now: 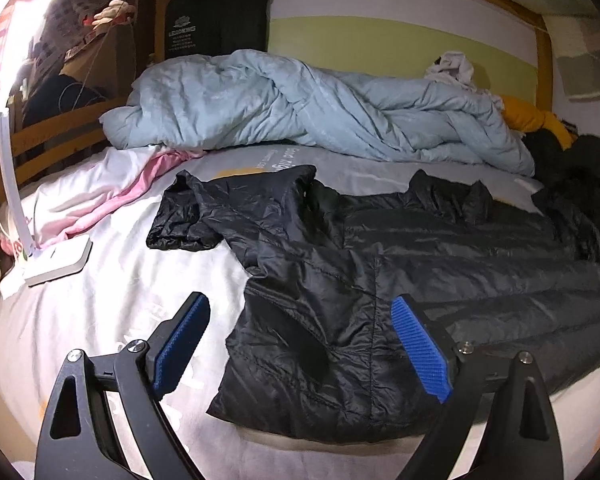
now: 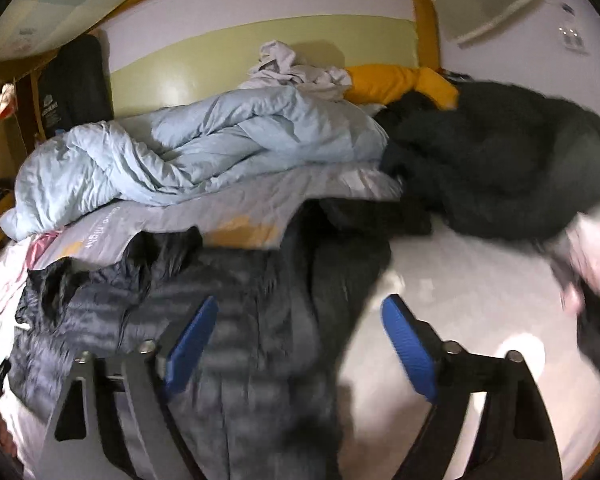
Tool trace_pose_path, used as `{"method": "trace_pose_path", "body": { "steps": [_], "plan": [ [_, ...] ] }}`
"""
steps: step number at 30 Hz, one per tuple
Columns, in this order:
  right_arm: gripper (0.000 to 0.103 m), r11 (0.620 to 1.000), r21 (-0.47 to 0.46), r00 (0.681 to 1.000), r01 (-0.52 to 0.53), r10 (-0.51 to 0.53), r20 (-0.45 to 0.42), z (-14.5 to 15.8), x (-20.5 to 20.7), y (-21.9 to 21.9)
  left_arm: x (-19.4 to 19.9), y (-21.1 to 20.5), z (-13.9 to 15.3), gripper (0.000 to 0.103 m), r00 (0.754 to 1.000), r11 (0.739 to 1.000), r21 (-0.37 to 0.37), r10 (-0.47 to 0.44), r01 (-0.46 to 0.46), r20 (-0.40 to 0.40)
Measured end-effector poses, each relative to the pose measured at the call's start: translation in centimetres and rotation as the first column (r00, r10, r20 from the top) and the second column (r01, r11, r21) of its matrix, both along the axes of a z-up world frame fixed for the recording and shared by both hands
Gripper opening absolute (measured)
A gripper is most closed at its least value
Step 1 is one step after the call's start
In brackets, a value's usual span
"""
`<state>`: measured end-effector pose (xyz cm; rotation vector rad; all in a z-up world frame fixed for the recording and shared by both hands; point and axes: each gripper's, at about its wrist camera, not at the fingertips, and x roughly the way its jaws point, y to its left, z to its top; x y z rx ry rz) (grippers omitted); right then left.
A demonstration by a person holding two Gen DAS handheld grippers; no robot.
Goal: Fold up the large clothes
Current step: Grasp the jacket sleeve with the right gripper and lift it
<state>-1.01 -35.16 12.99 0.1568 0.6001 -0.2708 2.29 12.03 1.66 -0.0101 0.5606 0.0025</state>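
A black quilted puffer jacket (image 1: 400, 264) lies spread flat on the bed's pale sheet (image 1: 112, 296), one sleeve (image 1: 204, 208) folded up toward the far left. My left gripper (image 1: 300, 316) is open and empty, hovering over the jacket's near left hem. In the right wrist view the same jacket (image 2: 240, 320) lies under and left of my right gripper (image 2: 296, 316), which is open and empty above the jacket's right side. That view is motion-blurred.
A rumpled light blue duvet (image 1: 300, 108) lies along the back of the bed. Pink cloth (image 1: 112, 200) and a white lamp base (image 1: 60, 260) sit at left. A dark fuzzy garment (image 2: 500, 156) and yellow cloth (image 2: 400, 80) lie at right.
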Motion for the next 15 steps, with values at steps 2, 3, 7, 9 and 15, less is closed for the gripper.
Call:
{"method": "trace_pose_path", "body": {
  "steps": [2,3,7,9,15],
  "plan": [
    [0.074,1.0,-0.006,0.999,-0.011,0.01,-0.048,0.1,4.0,-0.3,-0.1,-0.4,-0.1,0.091,1.0,1.0,0.014,-0.01,0.01,0.005],
    [0.069,1.0,-0.002,0.998,-0.023,0.023,-0.066,0.0,5.8,-0.4,-0.1,-0.7,-0.2,0.091,1.0,1.0,0.027,-0.015,0.015,0.01],
    [0.068,0.999,0.003,0.987,-0.045,0.044,-0.156,-1.8,12.6,-0.7,-0.2,-1.4,-0.5,0.091,0.999,0.997,0.068,-0.032,0.031,0.011],
    [0.068,0.999,-0.025,0.977,-0.046,0.039,-0.211,-3.4,15.6,-0.8,0.0,-1.6,-0.7,0.091,0.999,0.997,0.068,-0.043,0.043,0.001],
    [0.049,0.996,-0.088,0.948,0.0,-0.028,-0.316,-7.5,18.0,-1.9,0.3,-2.1,-0.7,0.091,0.997,0.997,0.02,-0.078,0.078,-0.02]
  ]
}}
